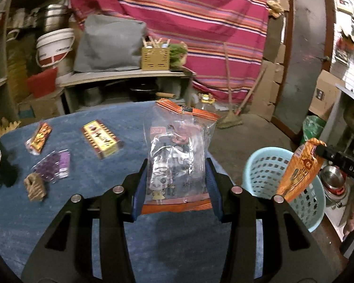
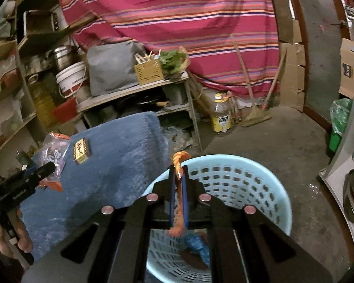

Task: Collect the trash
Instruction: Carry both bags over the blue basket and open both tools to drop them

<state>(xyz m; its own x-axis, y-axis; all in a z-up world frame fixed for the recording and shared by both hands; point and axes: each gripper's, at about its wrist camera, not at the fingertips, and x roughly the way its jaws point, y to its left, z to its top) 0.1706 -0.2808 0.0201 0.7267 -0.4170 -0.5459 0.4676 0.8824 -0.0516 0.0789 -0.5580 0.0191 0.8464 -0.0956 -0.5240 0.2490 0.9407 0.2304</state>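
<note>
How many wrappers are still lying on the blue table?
4: a red-yellow one, a purple one, a boxy yellow-brown packet, and a crumpled tan one. More may hide beyond the left edge.

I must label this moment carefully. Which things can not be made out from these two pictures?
- Basket contents: right wrist view, the right tool and its orange wrapper cover most; only blue scraps show.
- Clear bag print: left wrist view, crumpled, too small.
- Purple packet: blurred.
- Table left edge: cut off.
</note>
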